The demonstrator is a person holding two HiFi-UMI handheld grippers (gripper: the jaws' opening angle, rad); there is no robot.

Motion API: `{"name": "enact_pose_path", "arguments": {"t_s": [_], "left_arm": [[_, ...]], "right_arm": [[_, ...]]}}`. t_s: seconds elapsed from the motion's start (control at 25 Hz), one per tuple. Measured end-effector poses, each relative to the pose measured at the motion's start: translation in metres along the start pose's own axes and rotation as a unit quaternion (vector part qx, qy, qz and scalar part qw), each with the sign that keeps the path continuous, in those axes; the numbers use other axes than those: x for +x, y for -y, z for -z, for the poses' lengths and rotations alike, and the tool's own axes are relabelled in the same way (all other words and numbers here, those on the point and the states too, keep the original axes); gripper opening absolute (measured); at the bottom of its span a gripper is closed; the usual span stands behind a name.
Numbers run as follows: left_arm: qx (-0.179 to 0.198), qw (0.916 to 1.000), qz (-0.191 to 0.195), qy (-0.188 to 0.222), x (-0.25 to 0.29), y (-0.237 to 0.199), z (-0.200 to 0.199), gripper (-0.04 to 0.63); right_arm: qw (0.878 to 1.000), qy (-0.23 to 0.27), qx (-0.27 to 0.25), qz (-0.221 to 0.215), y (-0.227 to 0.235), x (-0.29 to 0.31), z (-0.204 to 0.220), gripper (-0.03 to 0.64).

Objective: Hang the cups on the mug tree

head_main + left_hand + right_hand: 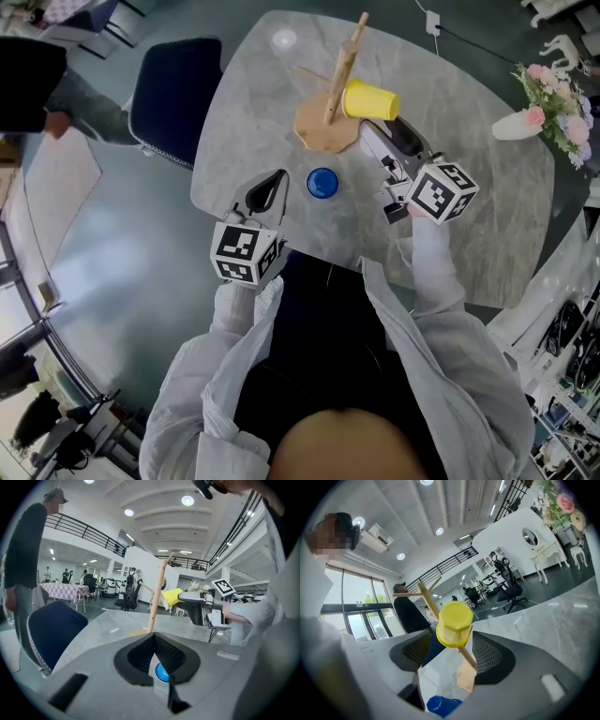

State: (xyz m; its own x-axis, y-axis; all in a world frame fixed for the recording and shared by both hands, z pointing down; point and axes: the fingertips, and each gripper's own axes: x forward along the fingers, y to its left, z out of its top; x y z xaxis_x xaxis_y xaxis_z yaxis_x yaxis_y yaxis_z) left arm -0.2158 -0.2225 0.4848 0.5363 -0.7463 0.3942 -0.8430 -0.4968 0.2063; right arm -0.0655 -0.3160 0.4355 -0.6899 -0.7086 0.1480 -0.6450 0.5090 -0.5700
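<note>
**A:** What is the desk [469, 141] made of?

**B:** A grey slab with marble veining and rounded corners. The mug tree [339, 75] stands on it. It has a pale wooden stem, thin pegs slanting off it, and a flat wooden base with a wavy edge.

**A:** And the cups?

**B:** The yellow cup [370, 99] is glossy plastic, with a faceted six-sided bottom and a flared rim. It hangs sideways on a peg beside the stem, with its bottom turned toward the right claw [450, 651]. The blue cup [322, 183] is round and smooth, and it stands on the desk near the tree's base, between the two claws.

**A:** How do the claws stand?

**B:** The right claw's black mesh-textured pads are wide apart, one on either side of the yellow cup, and neither touches it. The left claw [153, 641] has its pads pressed together on nothing, and the blue cup sits just beyond its tips.
</note>
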Motion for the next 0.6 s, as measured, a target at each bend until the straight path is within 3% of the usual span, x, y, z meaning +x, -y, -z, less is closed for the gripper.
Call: {"name": "enact_pose_path", "arguments": {"t_s": [0.28,0.6], "left_arm": [[0.011,0.9998,0.015,0.003,-0.013,-0.008,-0.002,0.002],[-0.003,0.9995,0.016,-0.028,-0.026,-0.024,0.036,0.002]], "right_arm": [[0.996,-0.053,-0.054,0.043,-0.021,-0.034,0.046,0.279],[0.981,-0.125,-0.134,0.071,-0.044,-0.034,0.124,0.283]]}}
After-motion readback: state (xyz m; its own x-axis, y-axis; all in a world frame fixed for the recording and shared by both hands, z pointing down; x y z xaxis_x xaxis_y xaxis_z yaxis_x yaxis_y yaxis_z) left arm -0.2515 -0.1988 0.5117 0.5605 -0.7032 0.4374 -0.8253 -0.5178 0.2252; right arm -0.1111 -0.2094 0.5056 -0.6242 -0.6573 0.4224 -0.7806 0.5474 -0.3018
